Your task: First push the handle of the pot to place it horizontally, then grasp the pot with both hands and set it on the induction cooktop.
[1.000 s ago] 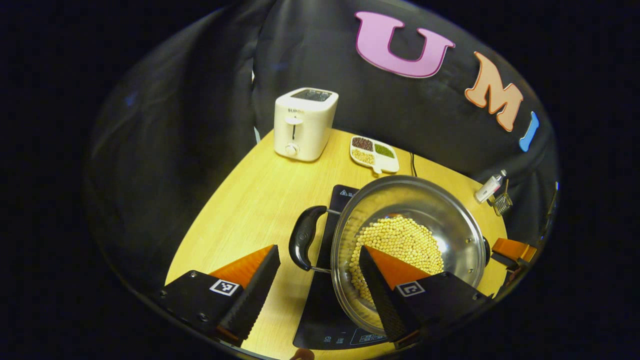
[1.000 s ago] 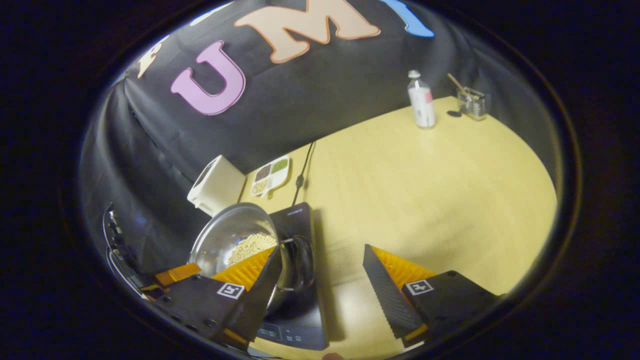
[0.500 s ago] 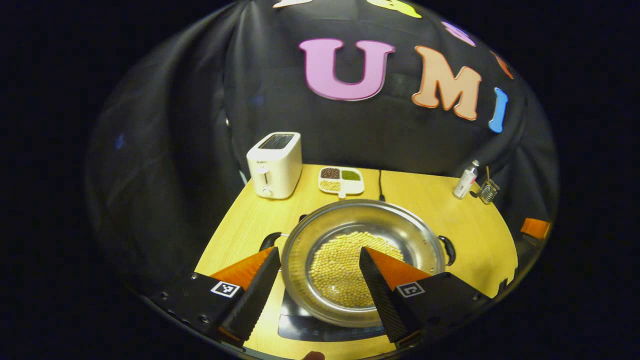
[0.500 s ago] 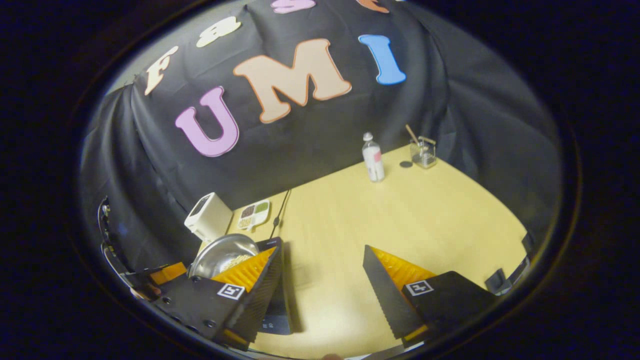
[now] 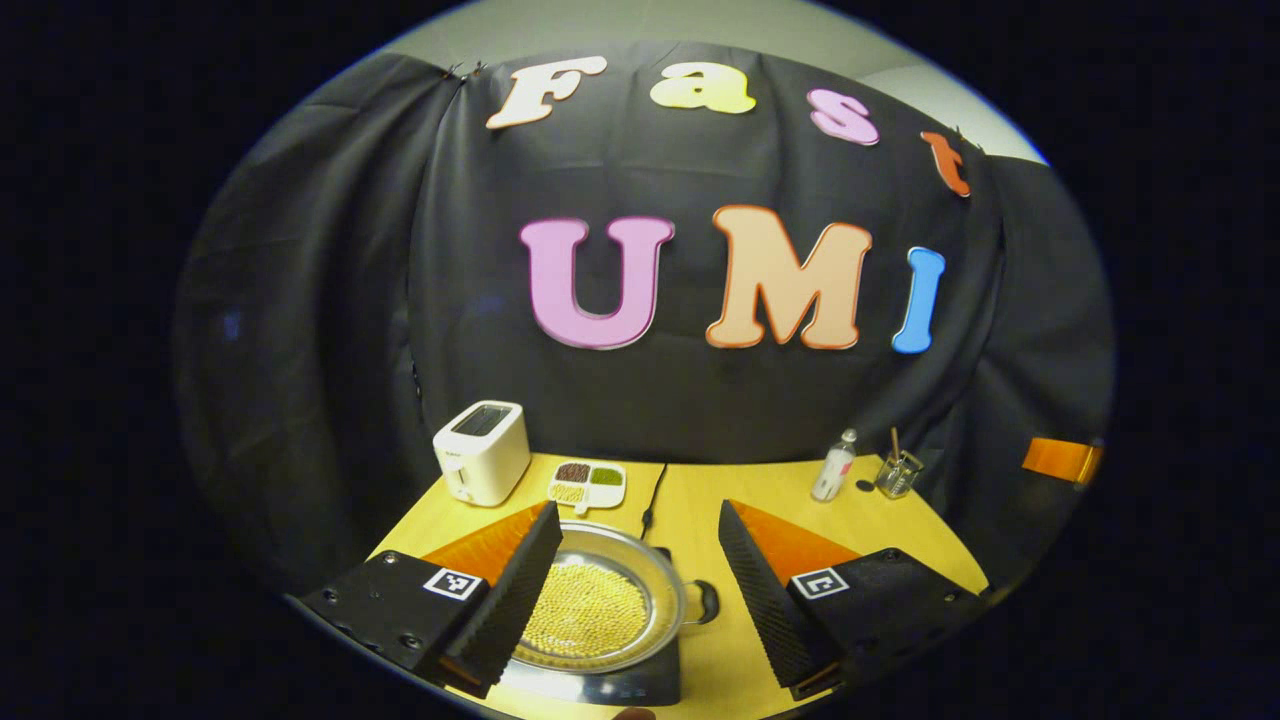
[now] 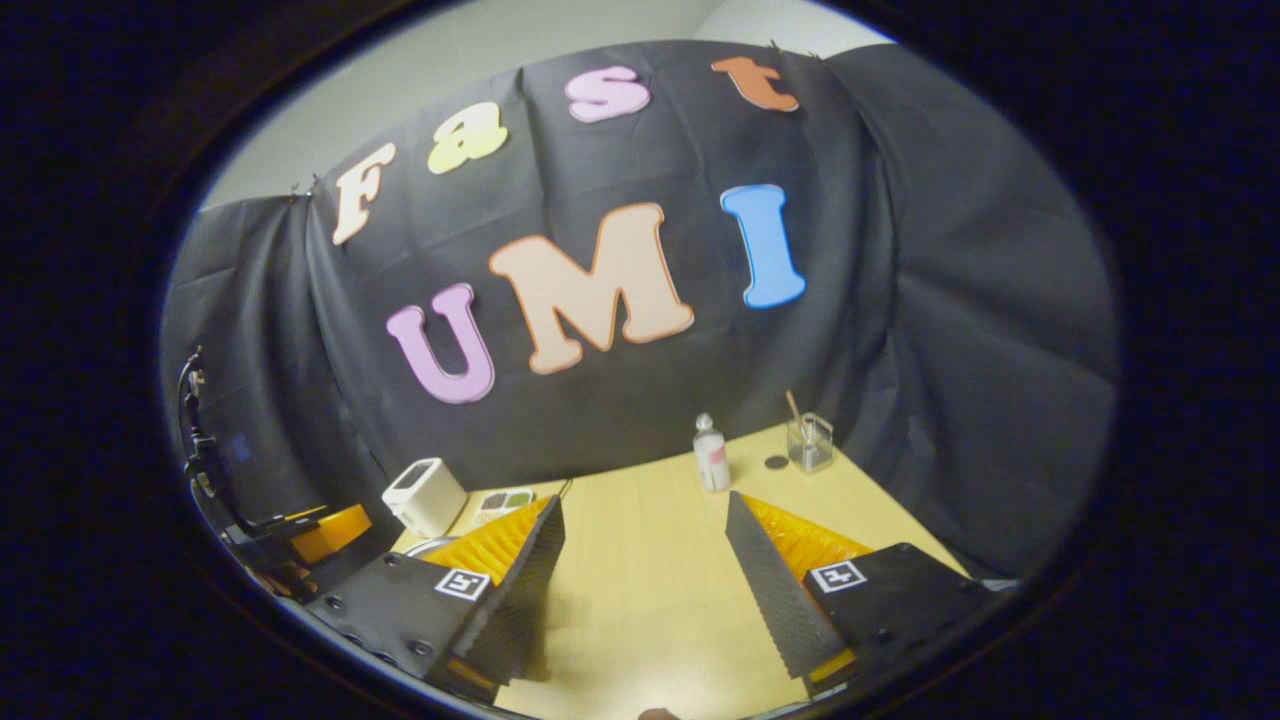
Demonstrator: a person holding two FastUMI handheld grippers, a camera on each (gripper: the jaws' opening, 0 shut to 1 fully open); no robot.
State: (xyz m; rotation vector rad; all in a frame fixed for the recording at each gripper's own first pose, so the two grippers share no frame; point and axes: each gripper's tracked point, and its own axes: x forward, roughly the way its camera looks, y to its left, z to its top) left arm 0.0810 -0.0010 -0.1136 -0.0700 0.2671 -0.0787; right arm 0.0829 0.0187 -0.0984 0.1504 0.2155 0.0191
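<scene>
Left tongs [image 5: 640, 580] and right tongs [image 6: 645, 575] are both hanging spread, gripping nothing. Pot [image 5: 600, 610] is sitting on the cooktop [image 5: 655, 685] on the table [image 5: 880, 525], below the left tongs, nearer them; handles lying sideways.

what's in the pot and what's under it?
The pot holds a layer of pale yellow beans over its bottom. It sits on the black cooktop. The left gripper, jaws open, has a finger covering the pot's left edge; the cooktop beneath the pot is hidden.
</scene>
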